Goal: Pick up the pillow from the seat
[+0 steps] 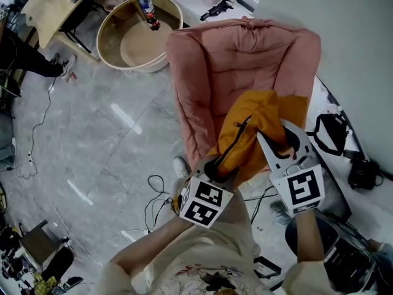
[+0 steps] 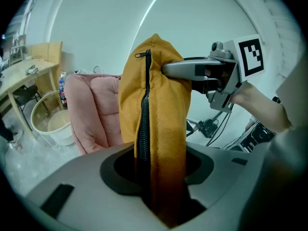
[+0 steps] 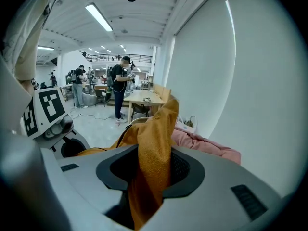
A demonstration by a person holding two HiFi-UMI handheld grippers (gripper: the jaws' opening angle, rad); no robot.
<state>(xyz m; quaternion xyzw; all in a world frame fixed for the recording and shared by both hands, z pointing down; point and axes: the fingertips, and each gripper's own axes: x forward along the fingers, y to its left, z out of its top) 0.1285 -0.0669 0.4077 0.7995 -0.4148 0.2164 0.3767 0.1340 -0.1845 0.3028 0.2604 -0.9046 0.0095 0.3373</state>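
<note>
Holding the mustard pillow [image 1: 261,118] in both tools, over the front of the pink chair seat [image 1: 227,66]. Clamps the left tool [image 1: 222,165] on the pillow's zipper [image 2: 143,124] edge, jaws pressed into the fabric at the near, lower end. Clamps the right tool [image 1: 277,141] on a fold of the same cloth, on the right flank and a little farther up. Points the pillow's long axis from the tools up and away toward the chair back, zipper side turned to the left tool. Sets both tools at the near end, left one closer to the body, leaving the bulk of the pillow beyond and above them. Looks lifted clear, judging by the left gripper view, with the chair behind and below; cannot tell at the far end from the head view. Probably calls for a straight pull up and back toward the body, grips level, to stop the loose far end dragging on the seat.
</note>
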